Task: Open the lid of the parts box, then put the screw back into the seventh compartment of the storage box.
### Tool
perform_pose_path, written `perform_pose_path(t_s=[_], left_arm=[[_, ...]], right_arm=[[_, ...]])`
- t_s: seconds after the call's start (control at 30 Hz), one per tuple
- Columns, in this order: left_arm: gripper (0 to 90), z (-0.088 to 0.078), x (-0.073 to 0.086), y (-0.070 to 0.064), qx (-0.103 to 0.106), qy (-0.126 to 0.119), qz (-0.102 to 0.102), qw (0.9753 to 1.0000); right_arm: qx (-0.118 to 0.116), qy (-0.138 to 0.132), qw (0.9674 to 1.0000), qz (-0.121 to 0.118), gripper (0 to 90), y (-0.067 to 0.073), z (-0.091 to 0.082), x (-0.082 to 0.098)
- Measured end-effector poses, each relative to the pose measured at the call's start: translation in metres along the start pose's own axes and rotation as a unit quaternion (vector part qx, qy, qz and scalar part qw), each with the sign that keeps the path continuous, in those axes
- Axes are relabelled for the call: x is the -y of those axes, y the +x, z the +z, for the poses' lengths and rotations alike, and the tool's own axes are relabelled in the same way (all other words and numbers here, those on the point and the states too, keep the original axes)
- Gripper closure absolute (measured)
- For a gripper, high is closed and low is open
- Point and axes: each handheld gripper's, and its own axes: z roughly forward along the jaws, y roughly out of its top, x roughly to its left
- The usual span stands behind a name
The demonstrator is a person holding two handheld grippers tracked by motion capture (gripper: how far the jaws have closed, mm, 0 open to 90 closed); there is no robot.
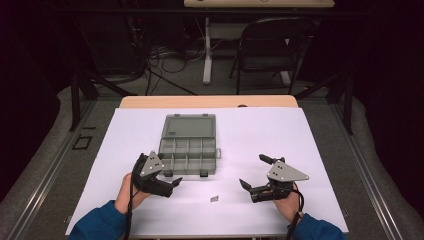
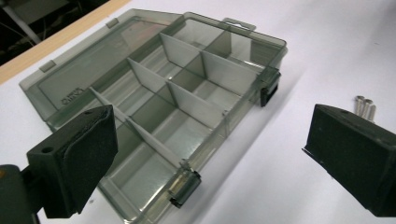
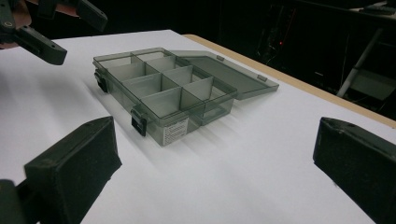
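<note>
A grey see-through organiser box [image 1: 189,156] lies mid-table with its lid [image 1: 190,126] flat open on the far side; its compartments look empty. A few small screws [image 1: 214,198] rest on the white sheet in front of it. My left gripper [image 1: 171,179] is open by the box's near left corner, holding nothing. My right gripper [image 1: 254,171] is open, off to the right of the box. In the left gripper view the box [image 2: 187,107] lies between the wide jaws, with the screws [image 2: 365,106] at right. The right gripper view has the box [image 3: 163,88] ahead and the left gripper [image 3: 51,32] at top left.
A white sheet [image 1: 300,140] covers the table, with a wooden edge [image 1: 210,101] at the back. Beyond stand a folding chair [image 1: 272,45], a table leg [image 1: 207,55] and floor cables [image 1: 165,55]. Dark stands flank the table.
</note>
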Motion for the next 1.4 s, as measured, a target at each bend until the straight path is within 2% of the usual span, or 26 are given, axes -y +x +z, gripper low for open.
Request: perform_pose_path(t_s=[0.1, 0.13, 0.17, 0.2, 0.27, 0.4, 0.7, 0.73, 1.1, 1.27, 1.4], left_arm=[[2.1, 0.000, 0.000, -0.003, 0.004, 0.002, 0.000, 1.0000], [2.1, 0.001, 0.000, -0.004, 0.007, 0.003, 0.001, 1.0000], [2.2, 0.001, 0.000, -0.005, 0.009, 0.004, 0.002, 1.0000], [2.7, 0.001, 0.000, -0.005, 0.015, 0.007, 0.002, 0.9999], [2.9, 0.001, -0.001, -0.006, 0.013, 0.009, 0.005, 0.9999], [4.1, -0.001, -0.004, -0.009, 0.017, 0.008, 0.010, 0.9998], [4.0, 0.002, -0.013, -0.017, 0.029, 0.025, 0.022, 0.9990], [3.7, 0.002, -0.015, -0.019, 0.035, 0.030, 0.020, 0.9987], [1.6, 0.008, -0.030, -0.032, 0.050, 0.052, 0.037, 0.9967], [0.6, 0.013, -0.036, -0.040, 0.060, 0.065, 0.049, 0.9949], [0.3, 0.017, -0.039, -0.045, 0.069, 0.073, 0.056, 0.9934]], right_arm=[[-0.002, -0.001, 1.0000, -0.003, 0.0, 0.000, 0.000, 0.000], [-0.006, 0.007, 0.9999, -0.005, 0.0, 0.000, -0.001, 0.000], [-0.003, -0.002, 1.0000, -0.003, 0.0, 0.001, 0.001, 0.001], [-0.002, 0.000, 1.0000, -0.006, 0.0, 0.000, 0.002, 0.001], [0.000, 0.008, 0.9999, -0.013, 0.0, 0.000, 0.002, 0.001], [-0.001, -0.005, 0.9999, -0.009, 0.0, -0.002, 0.001, -0.001], [-0.008, -0.006, 0.9998, -0.016, 0.0, -0.003, 0.002, -0.003], [-0.010, -0.004, 0.9998, -0.015, 0.0, -0.004, 0.001, -0.003], [-0.018, -0.005, 0.9997, -0.018, 0.0, -0.006, 0.003, -0.003], [-0.016, -0.007, 0.9996, -0.021, 0.0, -0.005, 0.004, -0.003], [-0.024, -0.003, 0.9995, -0.022, 0.0, -0.004, 0.004, -0.003]])
